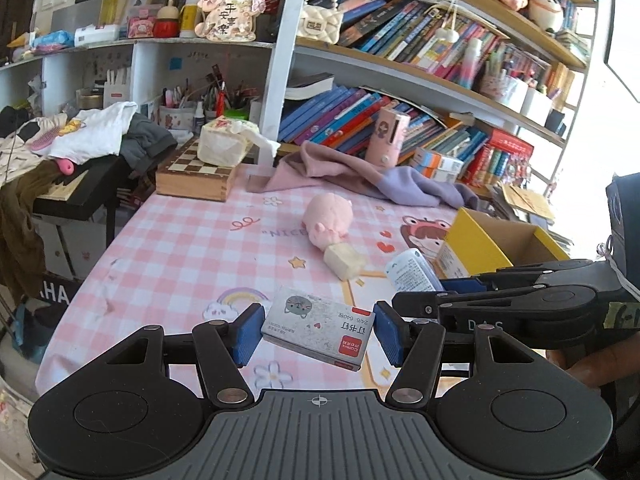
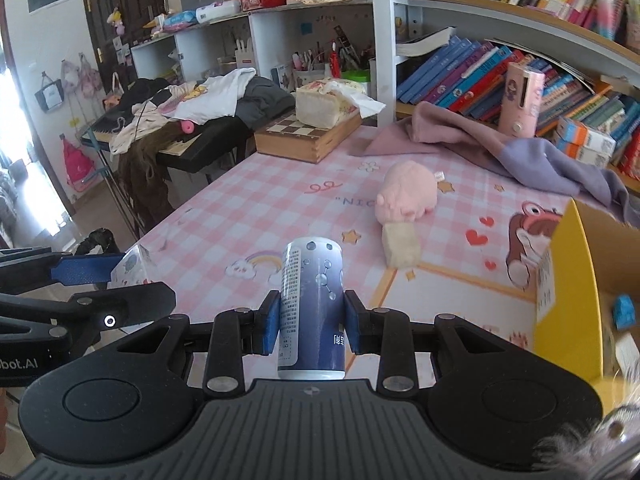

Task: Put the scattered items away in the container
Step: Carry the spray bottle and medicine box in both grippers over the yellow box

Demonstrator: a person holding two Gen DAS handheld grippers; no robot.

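My left gripper (image 1: 318,330) is shut on a grey staple box (image 1: 318,328) with a cat picture, holding it above the pink checked tablecloth (image 1: 180,248). My right gripper (image 2: 311,322) is shut on a blue-and-white can (image 2: 312,304), held upright; the can also shows in the left wrist view (image 1: 412,272). The yellow cardboard box (image 1: 480,248) stands at the right; in the right wrist view (image 2: 572,280) it holds a small blue item (image 2: 625,312). A pink plush pig (image 1: 328,220) and a cream block (image 1: 346,262) lie mid-table.
A purple-pink cloth (image 1: 360,172) lies at the back by the bookshelf. A wooden chess box (image 1: 192,176) with a tissue pack (image 1: 222,144) stands at the back left. A pink device (image 1: 390,136) stands by the books. Clothes (image 1: 96,132) are piled on a keyboard beyond the table's left edge.
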